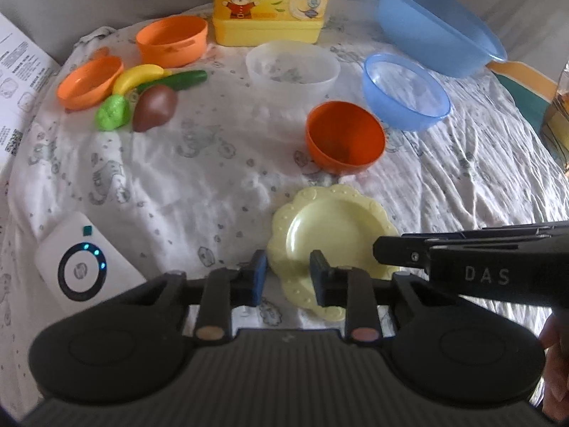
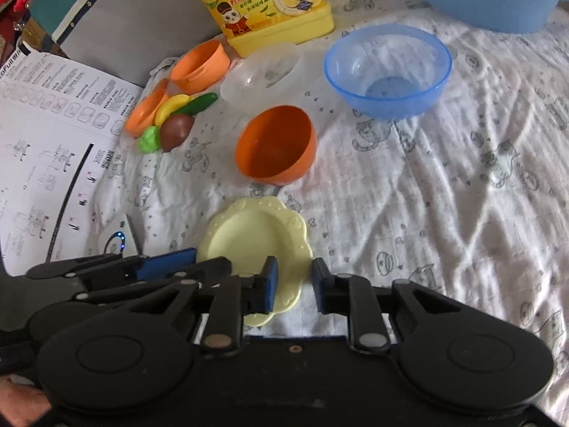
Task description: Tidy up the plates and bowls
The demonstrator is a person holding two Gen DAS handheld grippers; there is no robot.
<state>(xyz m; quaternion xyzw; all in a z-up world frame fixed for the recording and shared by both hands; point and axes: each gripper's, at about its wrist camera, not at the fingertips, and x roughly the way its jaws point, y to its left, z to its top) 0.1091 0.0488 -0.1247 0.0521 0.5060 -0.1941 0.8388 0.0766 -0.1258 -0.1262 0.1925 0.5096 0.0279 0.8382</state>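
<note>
Left gripper [image 1: 288, 277] jaws slightly apart astride yellow plate [image 1: 330, 235] rim, right gripper [image 2: 294, 284] likewise at opposite rim, neither clamped, orange bowl [image 1: 345, 137] just beyond.

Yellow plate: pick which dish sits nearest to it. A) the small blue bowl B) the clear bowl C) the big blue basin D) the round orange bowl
D: the round orange bowl lies just beyond the yellow plate, with the other dishes farther back.

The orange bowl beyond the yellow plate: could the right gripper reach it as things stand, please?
Probably yes: the right gripper is empty, and only the low plate lies before the orange bowl.
</note>
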